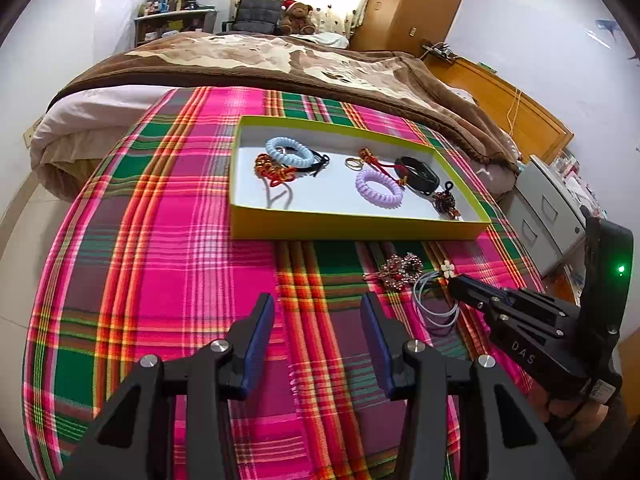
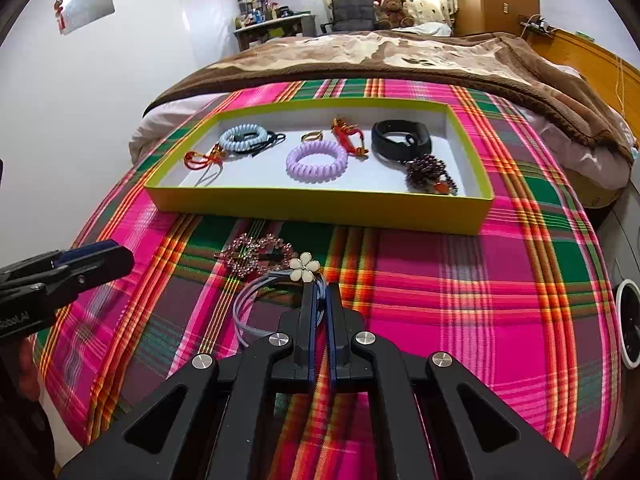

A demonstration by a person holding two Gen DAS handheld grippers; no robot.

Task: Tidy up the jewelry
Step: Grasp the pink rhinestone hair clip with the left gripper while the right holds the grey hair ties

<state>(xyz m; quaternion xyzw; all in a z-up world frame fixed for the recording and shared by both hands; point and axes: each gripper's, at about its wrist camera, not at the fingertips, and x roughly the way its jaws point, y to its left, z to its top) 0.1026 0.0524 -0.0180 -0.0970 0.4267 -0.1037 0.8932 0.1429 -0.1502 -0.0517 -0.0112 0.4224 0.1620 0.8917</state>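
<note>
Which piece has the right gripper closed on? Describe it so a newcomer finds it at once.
Start at the yellow-green tray on the plaid cloth. In front of it lie two loose pieces. The right gripper is shut on the pale blue hair tie with a white flower; its neighbour is a sparkly rhinestone hair clip.

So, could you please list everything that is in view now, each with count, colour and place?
tray: one, yellow-green rim, white inside, on the cloth
cloth: one, pink-green plaid, over the bed end
blue coil: one, pale blue, tray left
purple coil: one, lilac, tray middle
black band: one, tray right
bead bracelet: one, dark red, tray right front
red cords: two, in tray
ring: one, gold, tray middle
brooch: one, pink stones, on cloth before tray
flower tie: one, cream flower, bluish loops, in right fingers
teddy: one, brown, far end of bed
left gripper: open, empty
right gripper: shut on the tie
</note>
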